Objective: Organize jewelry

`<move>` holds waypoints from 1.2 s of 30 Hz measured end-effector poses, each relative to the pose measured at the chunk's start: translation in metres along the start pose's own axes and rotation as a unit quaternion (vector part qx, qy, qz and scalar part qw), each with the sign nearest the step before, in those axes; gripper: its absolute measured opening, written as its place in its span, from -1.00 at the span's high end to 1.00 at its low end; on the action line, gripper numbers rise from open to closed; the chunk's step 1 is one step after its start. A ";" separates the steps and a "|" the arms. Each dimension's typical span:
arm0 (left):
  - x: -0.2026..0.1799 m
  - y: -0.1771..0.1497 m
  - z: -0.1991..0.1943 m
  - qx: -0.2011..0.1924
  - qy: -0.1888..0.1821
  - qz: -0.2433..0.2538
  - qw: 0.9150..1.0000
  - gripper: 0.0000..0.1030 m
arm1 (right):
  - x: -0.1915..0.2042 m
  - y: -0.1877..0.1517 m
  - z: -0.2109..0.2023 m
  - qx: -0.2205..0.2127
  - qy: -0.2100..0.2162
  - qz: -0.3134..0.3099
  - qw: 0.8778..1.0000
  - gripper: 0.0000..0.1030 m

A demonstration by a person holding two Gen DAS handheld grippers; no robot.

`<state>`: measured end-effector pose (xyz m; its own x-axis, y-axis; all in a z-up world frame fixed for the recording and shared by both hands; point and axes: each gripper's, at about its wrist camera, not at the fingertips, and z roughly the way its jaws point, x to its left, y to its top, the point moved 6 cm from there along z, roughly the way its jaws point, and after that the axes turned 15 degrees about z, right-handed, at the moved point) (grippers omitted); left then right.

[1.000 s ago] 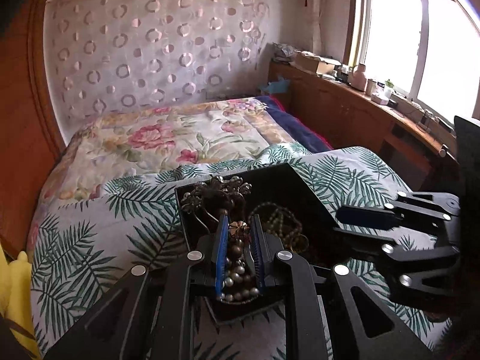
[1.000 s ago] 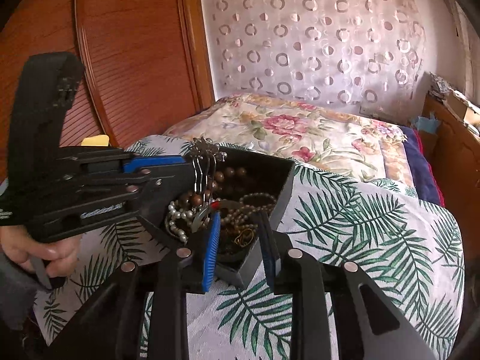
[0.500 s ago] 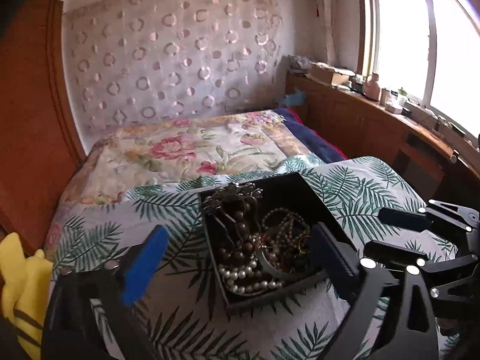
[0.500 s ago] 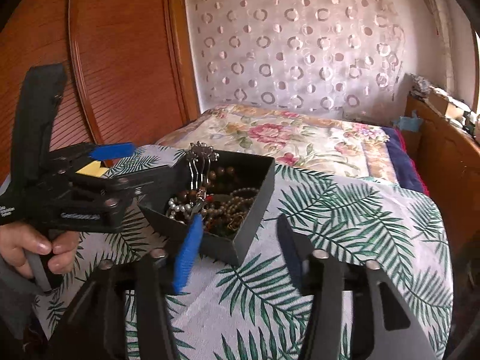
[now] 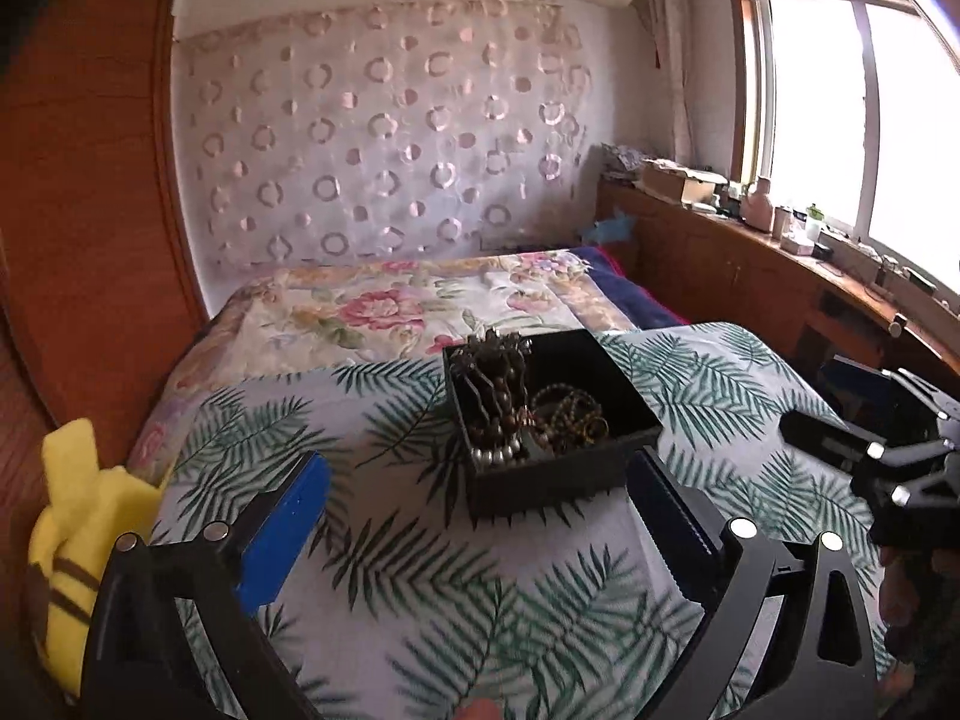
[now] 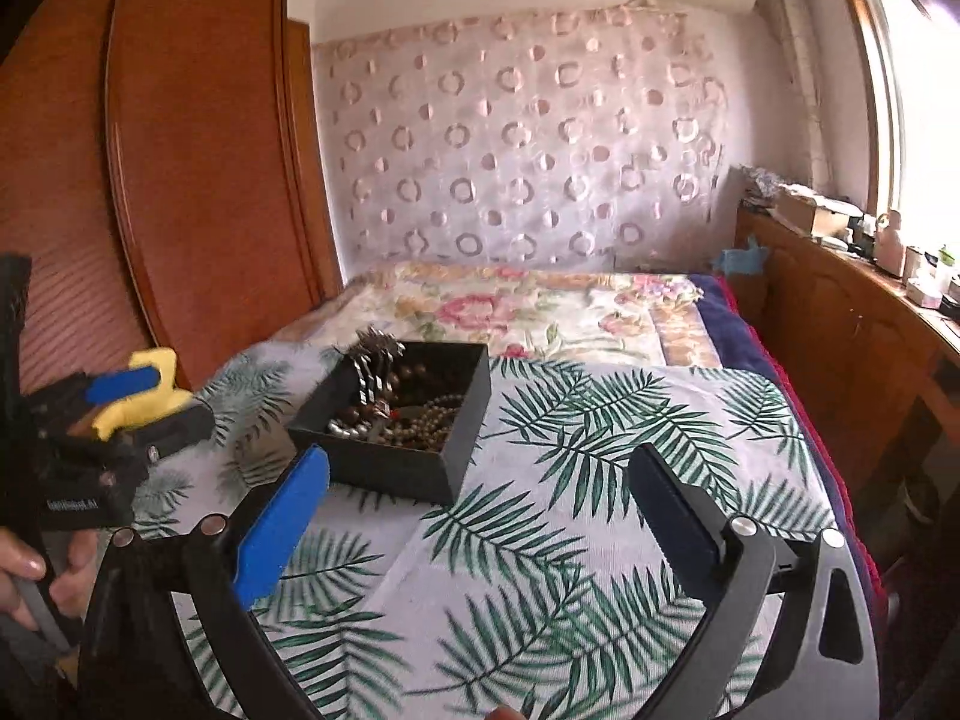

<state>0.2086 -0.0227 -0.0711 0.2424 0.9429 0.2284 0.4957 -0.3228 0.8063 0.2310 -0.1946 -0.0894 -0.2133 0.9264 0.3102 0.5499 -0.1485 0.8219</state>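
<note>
A black open jewelry box (image 5: 624,402) (image 6: 462,420) sits on the palm-leaf cloth. Inside lie a dark metal hair comb (image 5: 489,360) (image 6: 375,360), dark bead bracelets (image 5: 495,414), a pearl strand (image 5: 495,455) and beaded necklaces (image 5: 570,414) (image 6: 432,420). My left gripper (image 5: 477,507) is wide open and empty, held back in front of the box. My right gripper (image 6: 477,498) is wide open and empty, short of the box's right front corner. Each gripper shows at the edge of the other's view: the right one (image 5: 870,450), the left one (image 6: 120,414).
The palm-leaf cloth (image 5: 420,570) covers the near end of a bed with a floral quilt (image 5: 390,312). A yellow plush toy (image 5: 72,528) lies at the left edge. A wooden wardrobe (image 6: 198,180) stands left, a wooden counter with clutter (image 5: 750,240) under the window right.
My left gripper let go of the pearl and bead jewelry, which now lies in the box. Both grippers opened wide and drew back from the box.
</note>
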 end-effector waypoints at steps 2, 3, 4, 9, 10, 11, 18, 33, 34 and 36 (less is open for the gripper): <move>0.000 -0.006 -0.015 0.002 0.010 -0.006 1.000 -0.85 | 0.003 -0.001 -0.016 -0.012 0.002 0.008 1.000 -0.95; 0.000 -0.008 -0.021 0.001 0.014 -0.009 1.000 -0.85 | 0.004 -0.002 -0.024 -0.016 0.006 0.012 1.000 -0.95; 0.000 -0.009 -0.027 -0.001 0.015 -0.011 1.000 -0.85 | 0.007 -0.003 -0.032 -0.020 0.007 0.012 1.000 -0.95; 0.000 -0.019 -0.058 -0.014 0.025 -0.017 0.999 -0.85 | 0.013 -0.009 -0.059 -0.037 0.007 0.017 0.999 -0.95; -0.001 -0.020 -0.063 -0.015 0.029 -0.017 0.999 -0.85 | 0.014 -0.010 -0.064 -0.041 0.005 0.016 0.999 -0.95; -0.001 -0.021 -0.067 -0.017 0.032 -0.016 0.999 -0.85 | 0.014 -0.012 -0.069 -0.045 0.003 0.015 0.999 -0.95; -0.005 -0.023 -0.084 -0.025 0.043 -0.014 0.999 -0.85 | 0.014 -0.016 -0.080 -0.054 -0.002 0.018 0.998 -0.95; -0.013 -0.027 -0.090 -0.028 0.036 -0.013 0.999 -0.85 | 0.015 -0.023 -0.073 -0.055 -0.011 0.013 0.998 -0.95; -0.014 -0.027 -0.090 -0.028 0.035 -0.014 0.999 -0.85 | 0.015 -0.024 -0.073 -0.056 -0.013 0.012 0.998 -0.95; -0.013 -0.028 -0.089 -0.027 0.036 -0.015 0.999 -0.85 | 0.015 -0.025 -0.071 -0.057 -0.014 0.012 0.998 -0.95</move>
<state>0.1171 -0.0188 -0.0486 0.1658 0.9563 0.2409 0.4550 -0.2910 0.8416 0.1566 -0.2020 -0.0713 -0.1782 0.9313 0.3176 0.4595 -0.2066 0.8638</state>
